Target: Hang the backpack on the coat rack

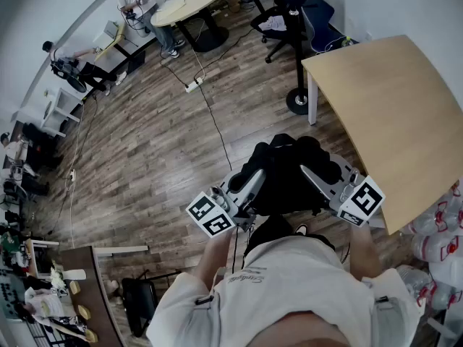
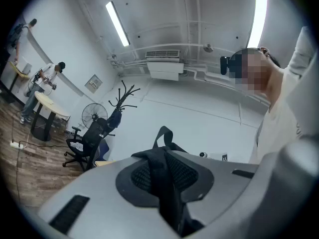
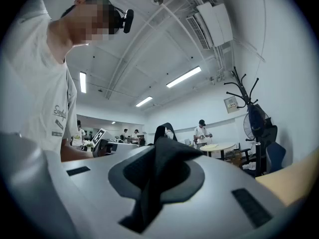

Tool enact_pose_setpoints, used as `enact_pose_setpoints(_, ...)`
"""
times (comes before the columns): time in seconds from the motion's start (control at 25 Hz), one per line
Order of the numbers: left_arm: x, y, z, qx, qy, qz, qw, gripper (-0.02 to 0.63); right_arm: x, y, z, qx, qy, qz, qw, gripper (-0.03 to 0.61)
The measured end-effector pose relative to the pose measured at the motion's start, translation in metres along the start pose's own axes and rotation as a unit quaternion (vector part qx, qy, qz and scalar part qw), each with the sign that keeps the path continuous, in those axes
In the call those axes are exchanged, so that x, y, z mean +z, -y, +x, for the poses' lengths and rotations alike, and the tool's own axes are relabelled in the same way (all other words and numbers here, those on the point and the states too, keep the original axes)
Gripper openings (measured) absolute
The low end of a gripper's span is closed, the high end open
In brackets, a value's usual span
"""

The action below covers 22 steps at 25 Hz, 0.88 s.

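The black backpack (image 1: 289,172) hangs in front of me above the wood floor, held up between both grippers. My left gripper (image 1: 249,183) is shut on a black backpack strap (image 2: 167,183), which runs up between its jaws to a loop (image 2: 163,133). On the pack's other side, my right gripper (image 1: 315,176) is shut on another black strap (image 3: 159,173). The black coat rack (image 1: 298,56) stands past the table corner on a round base, with a dark bag hanging high on it. Both gripper views show its branched top (image 2: 122,96) (image 3: 244,91) ahead, well beyond the jaws.
A light wooden table (image 1: 391,114) stands on the right, close to the rack. A black office chair (image 1: 278,24) and a fan (image 2: 92,116) are beside the rack. A cable and power strip (image 1: 194,85) cross the floor. Other people work around a round table (image 1: 192,2) at the back.
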<state>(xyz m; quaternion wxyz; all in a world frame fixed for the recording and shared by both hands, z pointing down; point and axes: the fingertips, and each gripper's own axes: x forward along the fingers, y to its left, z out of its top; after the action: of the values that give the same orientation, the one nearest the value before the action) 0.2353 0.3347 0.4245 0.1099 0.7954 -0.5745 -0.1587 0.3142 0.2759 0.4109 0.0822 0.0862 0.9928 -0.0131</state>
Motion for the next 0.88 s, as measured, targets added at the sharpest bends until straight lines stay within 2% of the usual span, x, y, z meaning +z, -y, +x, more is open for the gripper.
enact_pose_setpoints(0.36,0.014,-0.066,0.014,0.007,-0.002,-0.021,0.9998,0.055,-0.016,0.048,0.052,-0.007,-0.025,0.019,0.999,0.034)
enact_pose_setpoints(0.6,0.038,-0.116,0.023,-0.02,-0.006,-0.015,0.9997,0.055,-0.018,0.079,0.098,-0.021,-0.039,0.021,0.999,0.034)
enact_pose_setpoints(0.88,0.059,-0.176,0.047,-0.062,-0.022,-0.022,0.9976,0.055,-0.03,0.129,0.139,-0.064,-0.046,0.034,0.996,0.035)
